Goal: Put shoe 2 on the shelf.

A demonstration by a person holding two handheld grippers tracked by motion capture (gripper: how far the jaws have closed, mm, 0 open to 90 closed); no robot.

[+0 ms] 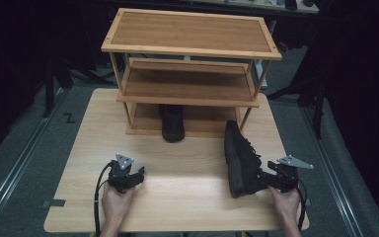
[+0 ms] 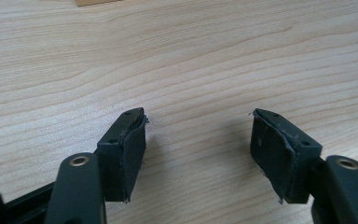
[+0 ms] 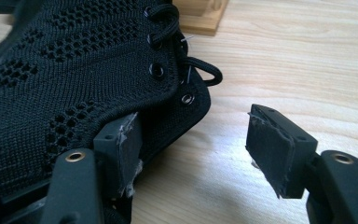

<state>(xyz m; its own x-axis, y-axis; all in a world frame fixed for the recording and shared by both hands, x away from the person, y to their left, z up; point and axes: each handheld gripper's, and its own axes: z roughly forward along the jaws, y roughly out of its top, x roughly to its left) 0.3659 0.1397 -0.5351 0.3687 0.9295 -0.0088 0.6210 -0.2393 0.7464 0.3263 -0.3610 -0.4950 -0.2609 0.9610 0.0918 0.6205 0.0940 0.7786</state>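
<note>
A black knit lace-up shoe (image 1: 239,158) lies on the right side of the wooden table (image 1: 187,197), toe pointing toward the shoe rack. My right gripper (image 1: 266,178) sits at its heel end with the jaws spread. In the right gripper view the shoe (image 3: 74,60) lies against the left jaw, and its collar edge reaches into the gap of the right gripper (image 3: 193,114); the pads do not press on it. A second black shoe (image 1: 172,123) rests on the rack's bottom shelf. My left gripper (image 1: 139,174) hovers open over bare wood, with nothing between the jaws of the left gripper (image 2: 198,121).
A three-shelf bamboo shoe rack (image 1: 187,32) stands at the table's far edge; its top and middle shelves hold nothing. One rack foot (image 3: 200,16) is close behind the shoe. Dark floor and rails surround the table.
</note>
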